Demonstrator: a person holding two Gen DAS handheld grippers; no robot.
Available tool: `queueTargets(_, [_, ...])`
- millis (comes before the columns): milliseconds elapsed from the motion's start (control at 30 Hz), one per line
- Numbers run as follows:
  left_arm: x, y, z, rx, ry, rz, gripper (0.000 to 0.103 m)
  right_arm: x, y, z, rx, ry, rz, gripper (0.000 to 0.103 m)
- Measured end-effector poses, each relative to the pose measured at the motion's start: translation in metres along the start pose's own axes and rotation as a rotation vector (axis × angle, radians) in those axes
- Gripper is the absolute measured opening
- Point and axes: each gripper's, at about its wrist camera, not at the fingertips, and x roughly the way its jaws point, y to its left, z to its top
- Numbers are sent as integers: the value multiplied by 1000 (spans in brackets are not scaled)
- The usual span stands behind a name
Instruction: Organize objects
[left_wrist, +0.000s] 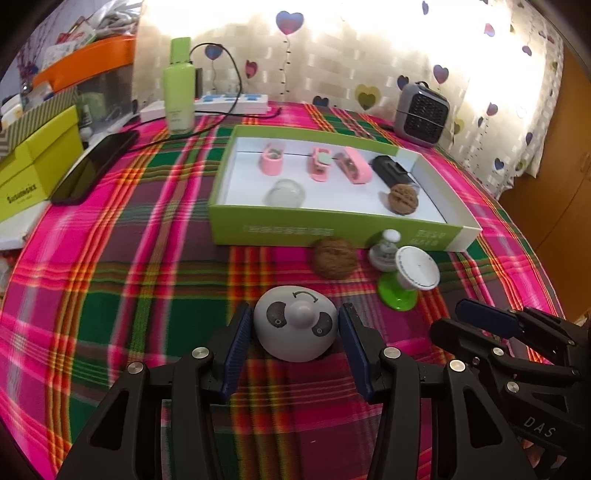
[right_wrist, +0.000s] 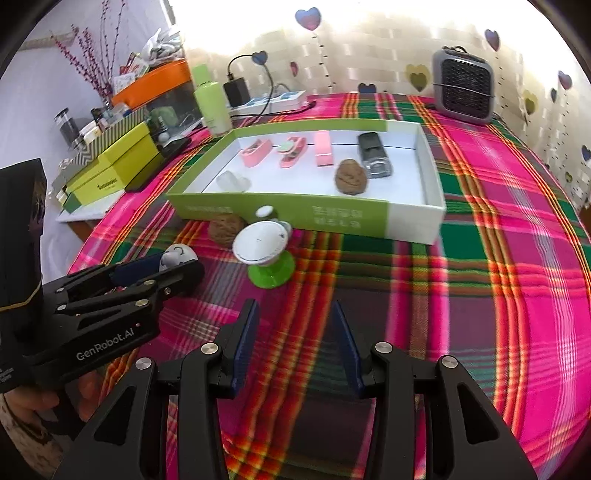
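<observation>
Grey dome knob (left_wrist: 295, 332) | on plaid counter (left_wrist: 147, 295), short of green box (left_wrist: 332, 232) | left hand-held gripper (left_wrist: 293, 341) half-spread, pads flanking dome, contact unclear | right hand-held gripper (right_wrist: 293, 347) half-spread, empty | squeeze low on sides, lift level, clear walnut (left_wrist: 334, 257).

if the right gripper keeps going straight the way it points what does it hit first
Likely the plaid tablecloth: nothing lies between the right gripper pads, and the green box sits farther ahead. Depth is unclear.
</observation>
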Motion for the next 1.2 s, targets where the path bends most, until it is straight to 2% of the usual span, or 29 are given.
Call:
queueTargets(333, [0, 19, 3, -28, -9, 7, 47, 18, 13, 15, -46, 6, 9, 42])
queueTargets(700, [4, 21, 7, -25, -10, -8, 47, 30, 19, 26, -72, 8, 4, 42])
queueTargets(1100, [7, 19, 9, -16, -8, -2, 48, 31, 13, 29, -37, 1, 13, 42])
queueTargets(1200, [6, 18, 9, -18, -9, -4, 48, 31, 12, 29, -32, 0, 2, 34])
